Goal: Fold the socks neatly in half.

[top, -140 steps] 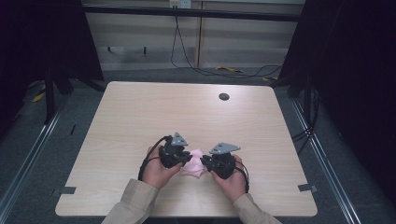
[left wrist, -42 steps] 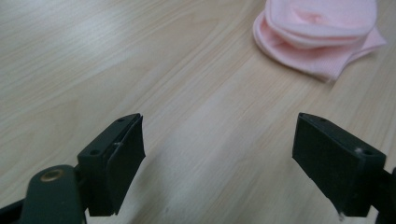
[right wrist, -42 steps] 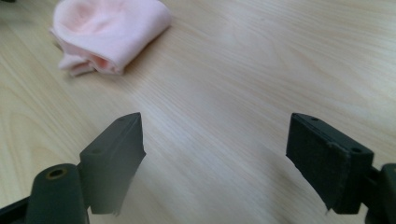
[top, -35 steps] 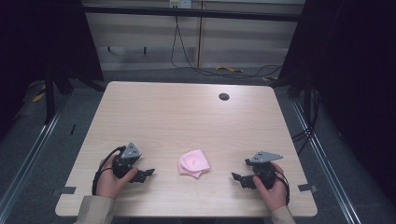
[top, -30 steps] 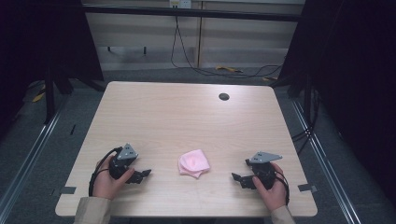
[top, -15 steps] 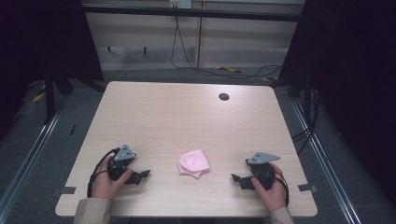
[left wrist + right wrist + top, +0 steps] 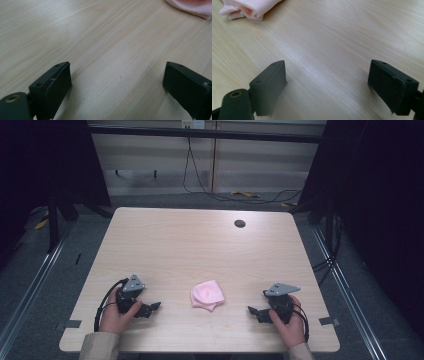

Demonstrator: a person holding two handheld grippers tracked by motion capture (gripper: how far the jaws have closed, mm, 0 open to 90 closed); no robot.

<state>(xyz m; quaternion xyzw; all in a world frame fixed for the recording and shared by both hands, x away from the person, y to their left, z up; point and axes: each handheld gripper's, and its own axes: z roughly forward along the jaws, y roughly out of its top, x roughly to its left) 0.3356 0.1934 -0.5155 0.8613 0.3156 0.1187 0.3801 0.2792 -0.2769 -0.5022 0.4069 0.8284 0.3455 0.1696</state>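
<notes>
Pink folded cloth (image 7: 207,295) lying flat between both tools, long axis indistinct, left tool (image 7: 148,308) and right tool (image 7: 256,313) wide open, empty

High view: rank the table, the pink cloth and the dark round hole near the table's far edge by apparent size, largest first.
1. table
2. pink cloth
3. dark round hole, farther from the camera, yet plainly smallest.

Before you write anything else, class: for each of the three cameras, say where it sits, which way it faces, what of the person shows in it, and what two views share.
High view: above the person's side, facing forward and down on the table; shows both hands, left gripper and right gripper.
Left gripper view: rides that gripper, low over the wood; its open jaws frame bare tabletop.
Right gripper view: likewise, jaws open.
Shared: the pink cloth shows in both gripper views, at a top corner.
</notes>
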